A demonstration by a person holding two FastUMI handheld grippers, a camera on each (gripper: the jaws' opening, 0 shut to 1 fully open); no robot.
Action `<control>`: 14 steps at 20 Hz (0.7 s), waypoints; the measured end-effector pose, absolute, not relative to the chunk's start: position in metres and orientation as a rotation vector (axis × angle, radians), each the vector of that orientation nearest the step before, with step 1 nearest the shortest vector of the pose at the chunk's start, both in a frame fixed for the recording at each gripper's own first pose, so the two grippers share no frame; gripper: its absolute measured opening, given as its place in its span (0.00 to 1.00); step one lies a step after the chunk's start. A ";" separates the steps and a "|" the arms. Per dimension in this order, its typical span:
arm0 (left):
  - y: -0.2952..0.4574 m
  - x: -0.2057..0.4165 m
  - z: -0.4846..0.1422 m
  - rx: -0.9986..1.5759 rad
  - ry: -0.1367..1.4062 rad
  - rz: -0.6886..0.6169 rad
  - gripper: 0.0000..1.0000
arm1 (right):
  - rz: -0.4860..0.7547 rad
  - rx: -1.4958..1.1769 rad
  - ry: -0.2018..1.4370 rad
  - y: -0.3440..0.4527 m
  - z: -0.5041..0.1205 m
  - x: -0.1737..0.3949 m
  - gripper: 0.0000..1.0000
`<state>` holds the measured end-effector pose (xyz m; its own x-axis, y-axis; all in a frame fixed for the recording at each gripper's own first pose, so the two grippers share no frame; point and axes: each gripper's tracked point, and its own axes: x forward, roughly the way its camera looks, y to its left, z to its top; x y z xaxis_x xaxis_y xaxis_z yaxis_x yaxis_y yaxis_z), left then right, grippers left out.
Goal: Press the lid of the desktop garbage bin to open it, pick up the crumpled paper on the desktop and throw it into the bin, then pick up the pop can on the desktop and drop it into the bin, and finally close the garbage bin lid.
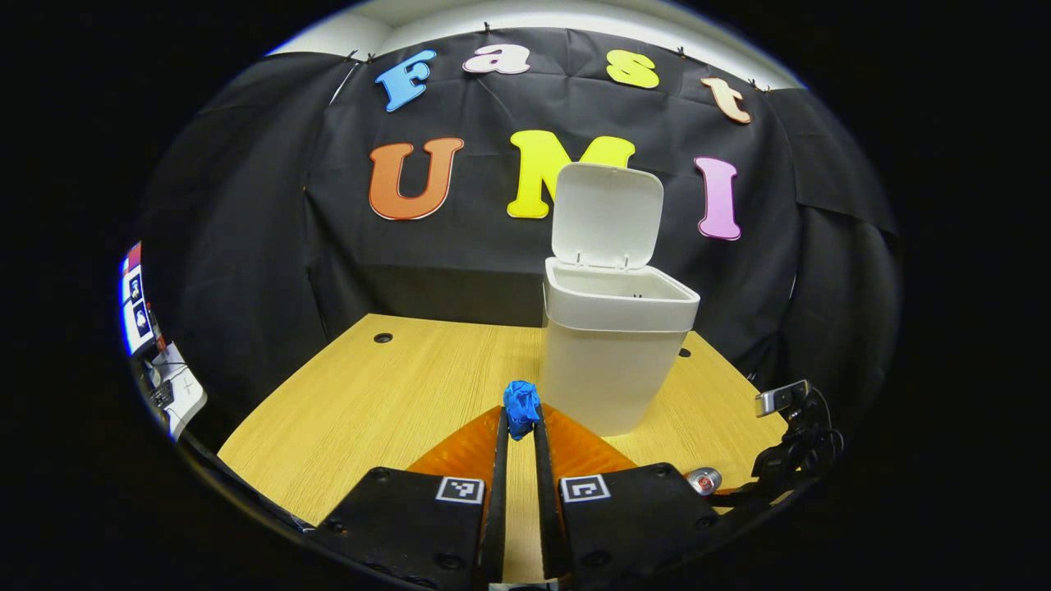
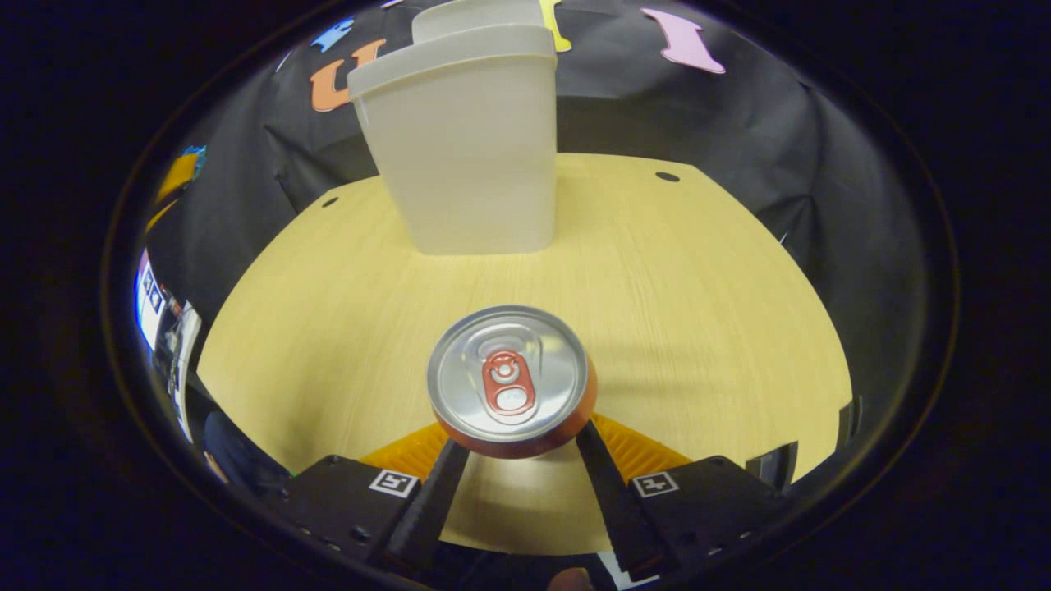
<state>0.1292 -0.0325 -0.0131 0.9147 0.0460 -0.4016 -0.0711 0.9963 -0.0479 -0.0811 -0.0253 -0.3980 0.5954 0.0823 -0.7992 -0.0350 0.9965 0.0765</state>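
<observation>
In the left gripper view, your left gripper [image 1: 520,427] has its two fingers drawn close together on the crumpled paper [image 1: 521,406], a small blue wad pinched at the fingertips and raised above the wooden table [image 1: 345,402]. Just beyond the wad and a little to the right stands the white bin [image 1: 614,353], upright on the far half of the table, with its lid [image 1: 606,215] swung up and standing nearly vertical behind the open mouth. The inside of the bin is hidden from this angle, apart from the rim. At the near right edge of this view, the silver top of the can [image 1: 704,480] peeks out past the gripper body, and a small black camera on a stand [image 1: 792,427] sits at the table's right edge. In the right gripper view, your right gripper [image 2: 516,443] has its fingers spread to either side of the can [image 2: 511,382], which stands upright on the table [image 2: 698,312] with its pull tab facing up. The fingertips sit at the can's flanks, but you cannot tell from here whether both are actually pressing on it or only bracketing it. Farther off in this view, the bin [image 2: 472,148] rises at the far side of the table, slightly left of centre, well apart from the can.
</observation>
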 end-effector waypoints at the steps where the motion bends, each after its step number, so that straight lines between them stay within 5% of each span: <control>1: -0.029 0.131 -0.010 -0.066 0.403 0.064 0.20 | 0.069 0.051 0.915 -0.026 -0.387 -0.079 0.80; 14: -0.045 0.211 0.090 -0.102 0.223 0.017 0.20 | 0.107 0.011 0.749 -0.032 -0.279 -0.016 0.77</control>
